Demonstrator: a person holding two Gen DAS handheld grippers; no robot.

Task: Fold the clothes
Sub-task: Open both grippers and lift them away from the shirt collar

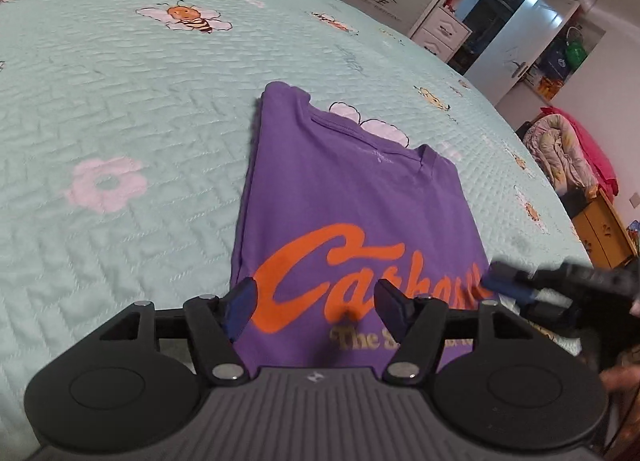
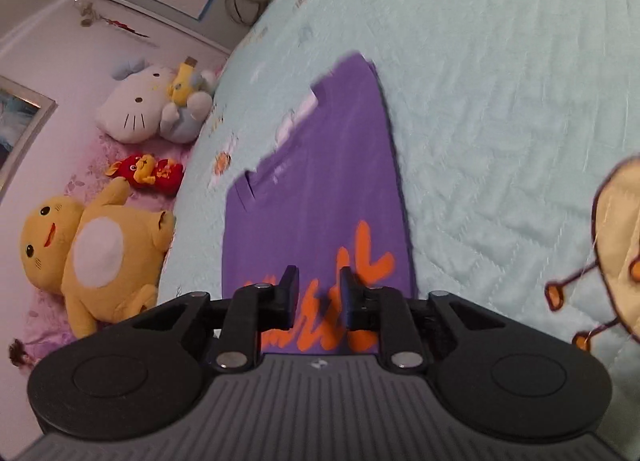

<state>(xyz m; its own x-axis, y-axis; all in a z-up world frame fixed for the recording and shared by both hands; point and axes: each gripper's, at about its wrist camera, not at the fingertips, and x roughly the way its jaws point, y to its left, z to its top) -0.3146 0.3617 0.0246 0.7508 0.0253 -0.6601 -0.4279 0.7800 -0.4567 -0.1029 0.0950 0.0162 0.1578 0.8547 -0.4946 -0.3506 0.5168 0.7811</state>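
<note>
A purple T-shirt (image 1: 340, 197) with orange lettering lies folded into a narrow strip on the mint bedspread (image 1: 120, 101), collar at the far end. My left gripper (image 1: 316, 301) hovers over its near end, jaws wide apart with only the print showing between them. The right gripper (image 1: 496, 281) enters that view from the right, beside the shirt's right edge. In the right wrist view the shirt (image 2: 316, 189) stretches away ahead, and my right gripper (image 2: 318, 293) stands over the orange letters with a narrow gap between its fingers and nothing gripped.
Plush toys lie past the bed's left edge: a yellow one (image 2: 92, 257), a white cat (image 2: 136, 109) and a small red one (image 2: 148, 173). A white drawer unit (image 1: 440, 31), a door (image 1: 508, 45) and piled bedding (image 1: 560, 149) stand beyond the bed's far right side.
</note>
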